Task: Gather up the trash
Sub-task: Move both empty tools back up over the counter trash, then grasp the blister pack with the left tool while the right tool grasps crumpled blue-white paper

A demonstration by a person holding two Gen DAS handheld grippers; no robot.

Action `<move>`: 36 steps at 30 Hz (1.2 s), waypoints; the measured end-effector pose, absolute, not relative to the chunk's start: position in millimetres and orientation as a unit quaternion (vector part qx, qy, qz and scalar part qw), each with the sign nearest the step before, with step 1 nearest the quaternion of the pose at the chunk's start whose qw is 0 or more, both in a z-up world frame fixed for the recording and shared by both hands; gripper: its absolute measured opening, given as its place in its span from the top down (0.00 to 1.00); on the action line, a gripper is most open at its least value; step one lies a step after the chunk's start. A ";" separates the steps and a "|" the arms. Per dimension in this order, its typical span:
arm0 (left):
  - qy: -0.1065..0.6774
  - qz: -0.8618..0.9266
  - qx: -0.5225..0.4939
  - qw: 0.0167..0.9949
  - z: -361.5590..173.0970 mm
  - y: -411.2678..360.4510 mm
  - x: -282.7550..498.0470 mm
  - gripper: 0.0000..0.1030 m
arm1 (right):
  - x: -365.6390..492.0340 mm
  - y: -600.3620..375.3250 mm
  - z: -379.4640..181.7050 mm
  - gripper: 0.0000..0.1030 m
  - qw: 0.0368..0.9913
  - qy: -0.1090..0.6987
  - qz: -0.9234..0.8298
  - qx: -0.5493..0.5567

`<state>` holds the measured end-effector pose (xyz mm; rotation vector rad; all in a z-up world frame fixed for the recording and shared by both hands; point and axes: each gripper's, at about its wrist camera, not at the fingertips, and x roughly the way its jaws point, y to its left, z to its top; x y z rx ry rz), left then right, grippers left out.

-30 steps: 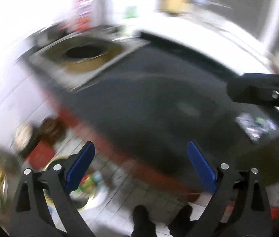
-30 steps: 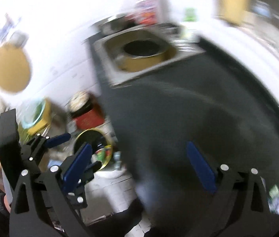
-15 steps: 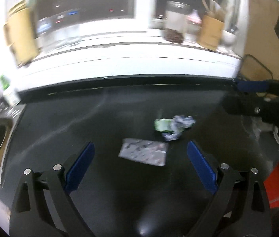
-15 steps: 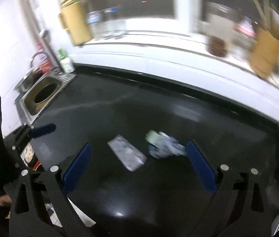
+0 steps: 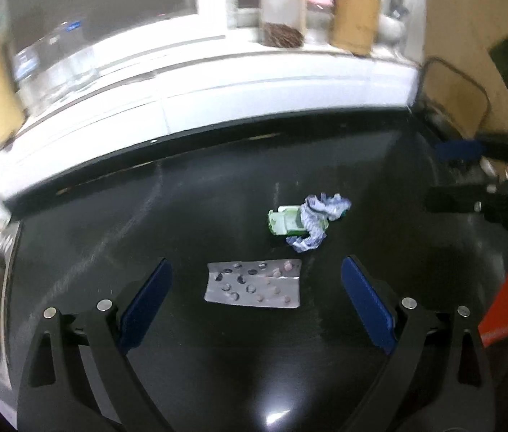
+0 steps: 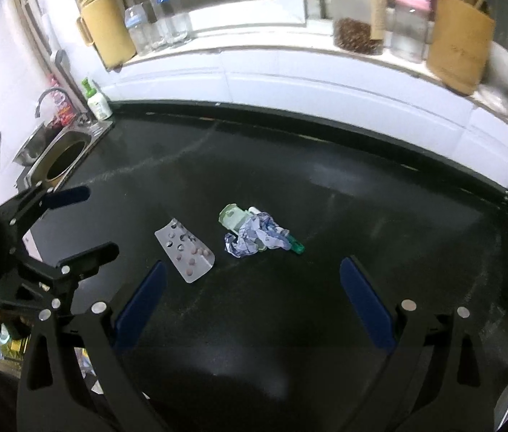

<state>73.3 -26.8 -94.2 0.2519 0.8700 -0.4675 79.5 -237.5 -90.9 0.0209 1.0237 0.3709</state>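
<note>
Both of your grippers hover over the glossy black worktop (image 6: 380, 208) with blue-padded fingers spread wide and empty. Your left gripper (image 5: 255, 298) frames a flat silver blister pack of pills (image 5: 254, 284), which lies near the worktop's middle. Just beyond it sit a small green-and-white carton (image 5: 284, 221) and a crumpled blue-white paper wrapper (image 5: 317, 221), touching each other. Your right gripper (image 6: 250, 298) faces the same litter; the round steel sink (image 6: 61, 158) lies at the worktop's left end.
</note>
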 end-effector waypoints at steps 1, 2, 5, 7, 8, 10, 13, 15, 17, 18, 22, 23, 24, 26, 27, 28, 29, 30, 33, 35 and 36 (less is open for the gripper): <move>0.416 -0.239 0.136 0.867 -98.6 -26.7 77.7 0.11 | 83.3 -236.9 -95.4 0.09 0.852 0.491 0.181 0.011; 0.417 -0.249 0.151 0.861 -102.9 -26.5 81.4 0.11 | 87.0 -236.3 -100.1 0.09 0.848 0.496 0.186 0.011; 0.424 -0.282 0.199 0.837 -120.6 -27.5 98.5 0.11 | 99.1 -232.7 -116.8 0.09 0.842 0.505 0.191 0.001; 0.435 -0.308 0.219 0.817 -134.1 -30.3 111.3 0.11 | 107.1 -231.6 -128.1 0.09 0.838 0.512 0.189 -0.003; 0.435 -0.320 0.225 0.811 -138.0 -32.1 114.4 0.11 | 111.7 -230.9 -135.4 0.09 0.835 0.518 0.188 -0.005; 0.435 -0.347 0.249 0.793 -152.0 -39.1 122.9 0.11 | 118.8 -230.3 -147.5 0.09 0.829 0.526 0.188 -0.007; 0.434 -0.378 0.290 0.765 -175.1 -49.2 131.2 0.11 | 133.6 -227.0 -167.3 0.10 0.821 0.540 0.187 -0.020; 0.441 -0.389 0.309 0.748 -188.3 -53.6 137.7 0.11 | 143.2 -223.2 -177.9 0.11 0.814 0.550 0.187 -0.032; 0.445 -0.405 0.313 0.735 -197.8 -55.9 144.3 0.12 | 154.8 -217.7 -188.6 0.14 0.805 0.558 0.194 -0.046; 0.447 -0.412 0.309 0.732 -200.5 -56.0 147.2 0.12 | 159.4 -216.3 -192.8 0.16 0.802 0.562 0.195 -0.052; 0.457 -0.438 0.301 0.713 -214.1 -56.3 156.5 0.21 | 178.7 -208.9 -211.5 0.34 0.782 0.586 0.203 -0.067; 0.458 -0.443 0.302 0.709 -216.0 -56.4 156.7 0.25 | 181.5 -207.2 -215.0 0.37 0.777 0.591 0.206 -0.071; 0.461 -0.450 0.300 0.704 -218.6 -56.0 157.1 0.32 | 182.9 -206.4 -216.8 0.45 0.774 0.593 0.210 -0.073; 0.474 -0.461 0.284 0.694 -221.1 -54.3 159.1 0.40 | 185.2 -203.1 -220.3 0.61 0.765 0.599 0.223 -0.075; 0.479 -0.463 0.275 0.693 -220.9 -53.1 160.1 0.48 | 186.1 -202.5 -220.1 0.71 0.763 0.600 0.229 -0.070; 0.480 -0.462 0.274 0.694 -220.1 -52.4 159.6 0.53 | 186.7 -202.2 -219.4 0.76 0.762 0.600 0.233 -0.068; 0.481 -0.462 0.275 0.692 -219.0 -52.9 156.9 0.65 | 186.4 -201.4 -216.9 0.78 0.764 0.597 0.233 -0.070; 0.488 -0.460 0.275 0.689 -218.1 -52.5 155.9 0.81 | 186.3 -200.8 -214.0 0.79 0.765 0.595 0.236 -0.069; 0.508 -0.455 0.245 0.689 -213.2 -47.8 154.4 0.95 | 183.9 -202.5 -199.3 0.81 0.773 0.584 0.241 -0.053; 0.515 -0.437 0.228 0.701 -207.6 -42.5 153.2 0.95 | 182.0 -204.4 -187.9 0.81 0.780 0.575 0.243 -0.045; 0.517 -0.430 0.212 0.709 -202.5 -38.6 152.9 0.95 | 181.1 -204.3 -182.5 0.81 0.783 0.571 0.243 -0.042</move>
